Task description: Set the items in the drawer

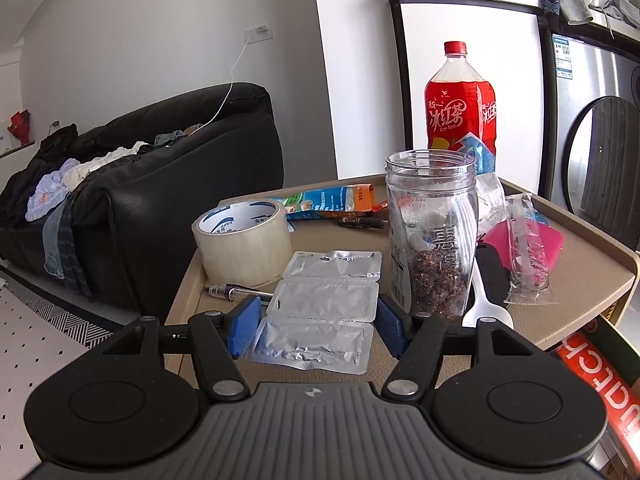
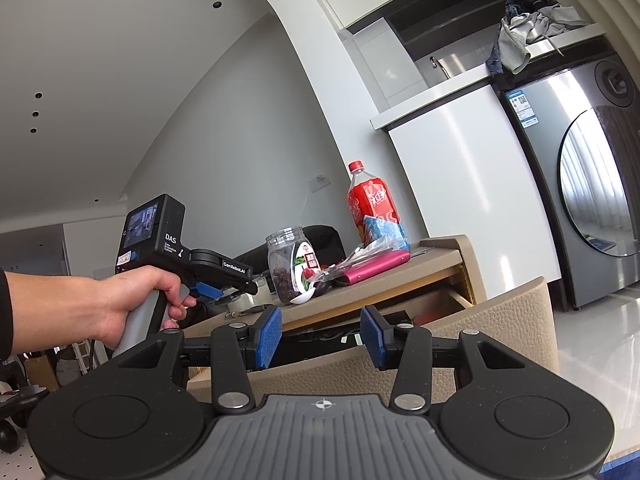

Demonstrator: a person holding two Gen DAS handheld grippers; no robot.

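Left wrist view: left gripper (image 1: 317, 326) low over beige worktop (image 1: 592, 264), jaws wide open either side of silver foil blister strip (image 1: 326, 306), pads just beside its edges, nothing gripped yet. Tape roll (image 1: 242, 244) and pen (image 1: 236, 293) just left, open jar (image 1: 432, 236) just right. Risks, as a judgement: thin foil buckling or slipping on closing; right pad nudging jar, spilling contents. Right wrist view: right gripper (image 2: 321, 336) open, empty, before open drawer (image 2: 440, 312) below worktop.
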